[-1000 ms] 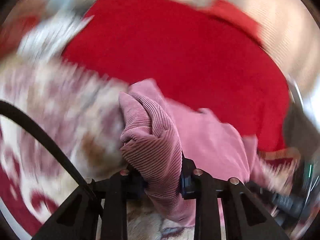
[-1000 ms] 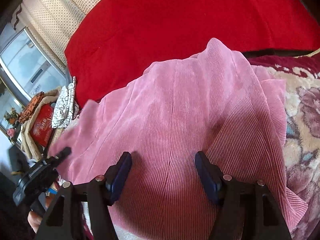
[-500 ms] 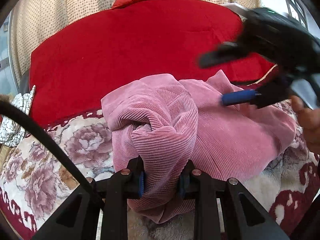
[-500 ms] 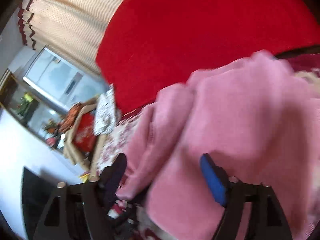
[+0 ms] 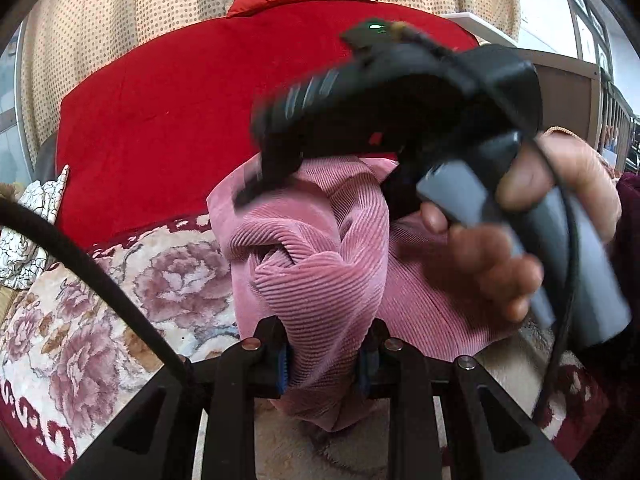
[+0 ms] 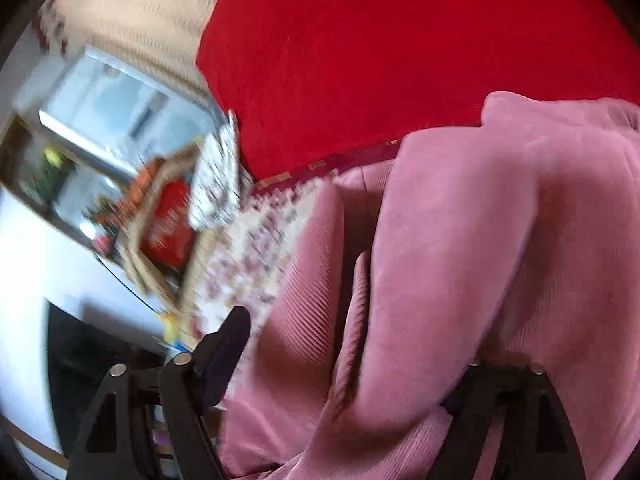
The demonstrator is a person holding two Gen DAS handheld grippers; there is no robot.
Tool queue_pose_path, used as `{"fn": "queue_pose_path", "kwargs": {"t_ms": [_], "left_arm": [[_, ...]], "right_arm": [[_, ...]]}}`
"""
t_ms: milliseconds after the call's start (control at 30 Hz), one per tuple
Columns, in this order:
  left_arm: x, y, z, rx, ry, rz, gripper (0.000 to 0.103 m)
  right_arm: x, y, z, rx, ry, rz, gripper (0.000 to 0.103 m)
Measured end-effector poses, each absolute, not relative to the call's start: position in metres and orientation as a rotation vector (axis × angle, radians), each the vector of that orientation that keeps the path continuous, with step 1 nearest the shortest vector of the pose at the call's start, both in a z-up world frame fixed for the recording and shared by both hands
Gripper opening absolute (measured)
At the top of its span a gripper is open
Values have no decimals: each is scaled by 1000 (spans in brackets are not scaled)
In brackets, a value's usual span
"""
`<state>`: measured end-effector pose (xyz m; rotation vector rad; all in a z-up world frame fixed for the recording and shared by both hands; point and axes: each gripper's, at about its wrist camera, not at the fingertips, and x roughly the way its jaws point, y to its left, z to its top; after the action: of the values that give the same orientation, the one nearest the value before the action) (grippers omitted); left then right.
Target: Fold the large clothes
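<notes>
The right wrist view is motion-blurred, and pink cloth covers most of the right-hand finger of the right gripper (image 6: 352, 360); its jaws have just been closing with a fold of the pink ribbed corduroy garment (image 6: 460, 260) between them, though whether the pads press it cannot be told. In the left wrist view the left gripper (image 5: 323, 356) pinches a twisted bunch of the same garment (image 5: 320, 280) between its blue pads (image 5: 282, 360), directly ahead of its fingers. Beyond that bunch, the black body of the right gripper (image 5: 256, 190) and the person's hand (image 5: 520, 232) on its grey handle block the garment's far right portion. A black cable (image 5: 100, 284) crosses the lower left. The garment lies on a floral cream-and-maroon blanket (image 5: 120, 300), before a large red cushion (image 5: 180, 100) and dotted beige curtain (image 5: 120, 20). Only the right wrist view shows the blurred window (image 6: 112, 112) and red packet (image 6: 168, 224) to its left.
</notes>
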<state>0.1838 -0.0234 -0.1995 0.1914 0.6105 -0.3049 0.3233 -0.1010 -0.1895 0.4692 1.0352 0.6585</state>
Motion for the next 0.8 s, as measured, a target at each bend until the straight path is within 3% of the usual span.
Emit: {"fn": "queue_pose_path", "kwargs": {"t_ms": [33,233,300,367,400,433,533,600,633,667,700,800], "left_arm": [[184,-22,-199,186,615,-307,25],[174,-16,-176,129,543,-408,25],[168,-16,-160,159,514,-477,31],[161,-1,-138,101,469,-576,57],[158,11,-129,44,438,-621,83],[155,29,-119,-38,375,-661,93],[182,54,-119,-176,387,-584,93],[225,55,-147,-281,602,-522,90],[249,50,-170,-316,746,-488,70],[265,45,-190,-343,861,-466,56],[280,43,-215,-441,974,-468,53],[284,44,-238,-673,1021,-476,53]], "right_arm": [[321,-91,-190,395,1041,665,29],[296,-95,-165,334,951,579,19],[282,-106,-148,336,896,546,19],[272,-130,-137,360,851,505,16],[268,-147,-136,370,836,467,16],[266,-165,-140,390,837,429,16],[270,-203,-166,470,887,384,15],[273,-208,-182,469,922,399,15],[273,-207,-185,466,918,414,15],[274,-207,-185,463,913,421,15],[275,-205,-184,461,909,423,15],[275,-206,-183,462,897,433,15]]}}
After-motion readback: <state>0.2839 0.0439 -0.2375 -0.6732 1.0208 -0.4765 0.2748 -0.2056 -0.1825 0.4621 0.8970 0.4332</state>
